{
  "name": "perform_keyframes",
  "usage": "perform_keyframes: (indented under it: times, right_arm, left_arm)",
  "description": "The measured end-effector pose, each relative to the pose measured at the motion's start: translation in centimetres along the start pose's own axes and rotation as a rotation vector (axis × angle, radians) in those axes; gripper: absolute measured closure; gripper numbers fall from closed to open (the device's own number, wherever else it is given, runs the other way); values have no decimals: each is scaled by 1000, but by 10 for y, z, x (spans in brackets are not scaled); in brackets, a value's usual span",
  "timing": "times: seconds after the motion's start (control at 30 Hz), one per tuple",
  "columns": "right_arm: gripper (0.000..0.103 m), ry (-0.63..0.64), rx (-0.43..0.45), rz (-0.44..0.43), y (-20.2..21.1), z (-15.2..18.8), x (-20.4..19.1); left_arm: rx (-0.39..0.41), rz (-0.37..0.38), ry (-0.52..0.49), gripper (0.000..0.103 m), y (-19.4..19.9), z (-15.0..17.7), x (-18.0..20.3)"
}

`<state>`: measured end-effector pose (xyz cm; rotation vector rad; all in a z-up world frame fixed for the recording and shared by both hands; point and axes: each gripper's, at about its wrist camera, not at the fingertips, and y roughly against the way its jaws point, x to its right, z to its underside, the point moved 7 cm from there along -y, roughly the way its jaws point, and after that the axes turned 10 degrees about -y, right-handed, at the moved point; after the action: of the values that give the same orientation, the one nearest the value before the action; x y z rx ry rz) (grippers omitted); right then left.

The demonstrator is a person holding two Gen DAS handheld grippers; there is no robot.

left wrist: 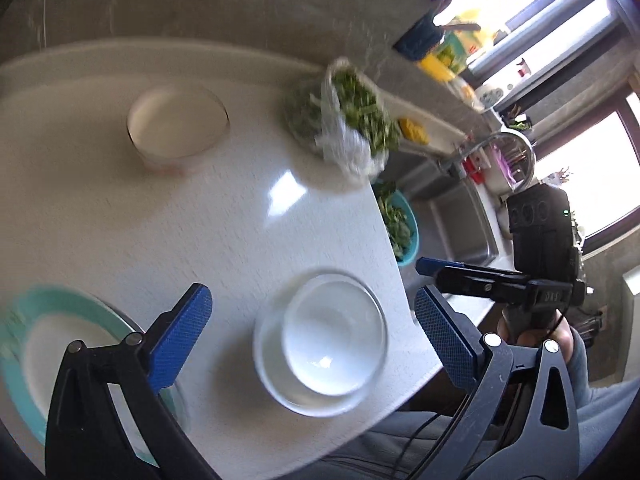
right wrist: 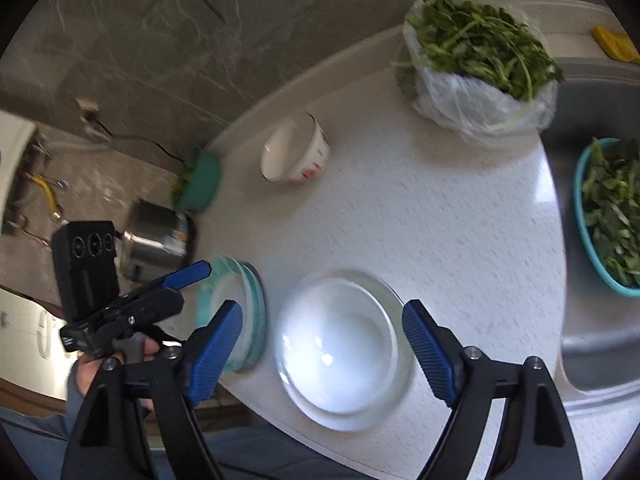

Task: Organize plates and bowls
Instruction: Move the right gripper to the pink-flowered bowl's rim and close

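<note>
Both the left gripper (left wrist: 312, 320) and right gripper (right wrist: 322, 344) hang wide open and empty above the stacked white bowls (left wrist: 322, 344), which sit near the counter (left wrist: 240, 200) edge and could slide off if nudged.

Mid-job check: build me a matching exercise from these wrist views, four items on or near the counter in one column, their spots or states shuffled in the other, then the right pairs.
Things:
1. white bowls
2. teal-rimmed plates
3. bag of greens
4. teal basin of leaves

Places or states:
A. in the sink
B. nested, between the right gripper fingers
C. far counter corner, beside the sink
D. stacked at the counter's left edge

Pairs: 1-B, 2-D, 3-C, 4-A
</note>
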<state>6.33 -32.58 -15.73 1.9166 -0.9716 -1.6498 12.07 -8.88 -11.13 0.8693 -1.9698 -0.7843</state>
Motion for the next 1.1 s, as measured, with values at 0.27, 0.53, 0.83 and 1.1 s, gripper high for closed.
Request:
perform_keyframes:
  times: [0.27,0.53,0.83,1.1]
  right_arm:
    - [18,-21,92,-97,-4,-80,-36]
    - [19,-94,4,-122,-82,-136,-48]
    - [33,-155,-133,-71,-182,-159,-34]
    - [39,-184,-184,-69,-210,-156,-25]
  left_arm:
    - [-11,-60,25,0,15,-78,-111]
    - [-135,-39,98,0,-39,-109,-204]
    - [-193,-14,94,18,-86,-103,-247]
    - [-224,20,85,40,-107,-90,-262]
